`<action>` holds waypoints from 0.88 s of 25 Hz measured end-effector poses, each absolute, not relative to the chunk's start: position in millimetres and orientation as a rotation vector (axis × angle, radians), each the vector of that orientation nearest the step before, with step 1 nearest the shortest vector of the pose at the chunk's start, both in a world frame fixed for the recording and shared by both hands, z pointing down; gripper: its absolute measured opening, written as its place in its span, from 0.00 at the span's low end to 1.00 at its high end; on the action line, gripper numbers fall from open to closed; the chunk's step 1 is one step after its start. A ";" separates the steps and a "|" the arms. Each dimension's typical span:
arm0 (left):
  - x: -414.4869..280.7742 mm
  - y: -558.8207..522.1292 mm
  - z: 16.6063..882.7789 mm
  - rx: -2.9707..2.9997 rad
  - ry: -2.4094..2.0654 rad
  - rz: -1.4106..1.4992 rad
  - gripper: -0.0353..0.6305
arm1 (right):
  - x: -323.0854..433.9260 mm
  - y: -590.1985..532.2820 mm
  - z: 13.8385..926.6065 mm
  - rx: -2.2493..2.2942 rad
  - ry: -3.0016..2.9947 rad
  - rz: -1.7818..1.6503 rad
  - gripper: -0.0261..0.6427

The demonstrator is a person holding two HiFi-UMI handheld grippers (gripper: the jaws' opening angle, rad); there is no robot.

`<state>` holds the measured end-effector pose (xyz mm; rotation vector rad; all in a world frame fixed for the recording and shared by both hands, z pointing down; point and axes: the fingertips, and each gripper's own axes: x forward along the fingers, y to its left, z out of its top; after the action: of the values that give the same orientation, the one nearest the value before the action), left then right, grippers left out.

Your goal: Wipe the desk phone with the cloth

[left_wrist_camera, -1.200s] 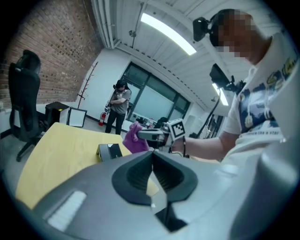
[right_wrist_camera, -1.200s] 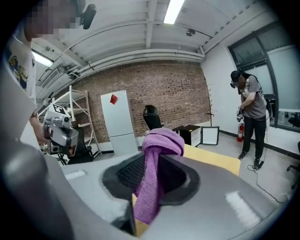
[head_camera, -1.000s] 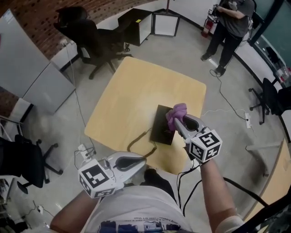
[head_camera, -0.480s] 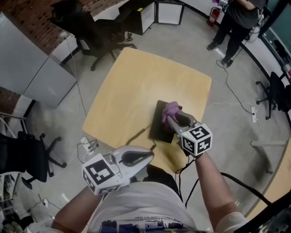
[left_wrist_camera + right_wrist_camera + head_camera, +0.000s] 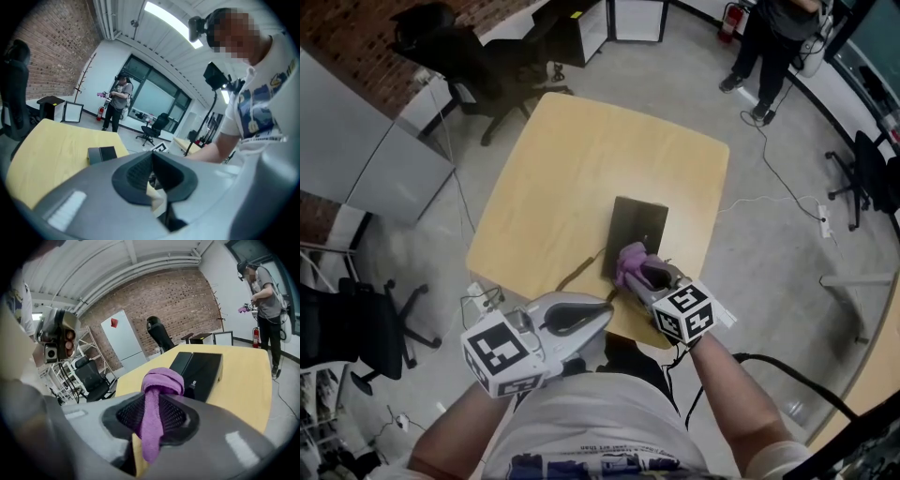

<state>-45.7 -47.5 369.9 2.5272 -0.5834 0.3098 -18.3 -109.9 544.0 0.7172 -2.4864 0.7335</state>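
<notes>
fingers of the right gripper clamp the purple cloth at the near end of the desk phone. jaws of the left gripper are together, empty.

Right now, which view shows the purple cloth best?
Right gripper view: the purple cloth fills the centre, pinched between the right gripper's jaws. The head view shows a bunch at the black desk phone's near end; the left gripper view misses it.

Cloth covers desk phone near end.
</notes>
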 end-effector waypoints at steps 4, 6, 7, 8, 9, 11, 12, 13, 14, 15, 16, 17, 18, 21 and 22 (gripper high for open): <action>-43.9 -43.7 372.0 2.525 -0.573 0.314 0.06 | -19.3 -92.0 550.0 0.698 -2.473 0.774 0.17; -42.7 -43.8 371.7 2.526 -0.578 0.315 0.06 | -14.4 -93.8 542.3 0.713 -2.487 0.771 0.17; -42.3 -44.1 371.3 2.526 -0.580 0.316 0.06 | -10.7 -98.5 535.6 0.728 -2.498 0.762 0.17; -42.1 -44.3 371.2 2.526 -0.581 0.316 0.06 | -6.4 -105.2 527.8 0.746 -2.510 0.748 0.17; -42.0 -44.4 371.2 2.526 -0.583 0.317 0.06 | -2.0 -113.6 519.5 0.766 -2.522 0.730 0.17; -40.6 -44.6 371.7 2.527 -0.580 0.317 0.06 | 6.7 -133.7 502.8 0.807 -2.547 0.686 0.17; -39.5 -45.1 371.6 2.528 -0.578 0.318 0.06 | 10.5 -144.7 494.9 0.826 -2.558 0.661 0.17; -38.3 -46.0 371.1 2.529 -0.578 0.318 0.06 | 13.8 -155.8 488.0 0.844 -2.566 0.636 0.17; -37.2 -47.0 370.4 2.531 -0.579 0.319 0.06 | 16.7 -166.7 482.4 0.861 -2.572 0.614 0.17; -36.1 -47.7 369.9 2.533 -0.579 0.321 0.06 | 19.4 -176.9 478.3 0.878 -2.575 0.595 0.17; -35.1 -48.0 369.6 2.534 -0.577 0.323 0.06 | 22.3 -186.2 475.5 0.895 -2.575 0.580 0.17; -34.0 -47.9 369.4 2.535 -0.573 0.325 0.06 | 25.0 -194.4 474.1 0.911 -2.574 0.568 0.17; -33.0 -47.6 369.4 2.535 -0.568 0.327 0.06 | 27.2 -201.3 473.8 0.923 -2.571 0.559 0.17; -32.9 -49.2 369.5 2.534 -0.569 0.334 0.06 | 28.4 -210.9 481.8 0.922 -2.551 0.558 0.17; -33.6 -49.9 369.8 2.533 -0.571 0.337 0.06 | 27.2 -209.3 486.7 0.910 -2.543 0.569 0.17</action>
<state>-33.6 -49.9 369.8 2.5326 -0.5713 0.3375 27.2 -209.3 486.7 0.9104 -2.5427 0.5693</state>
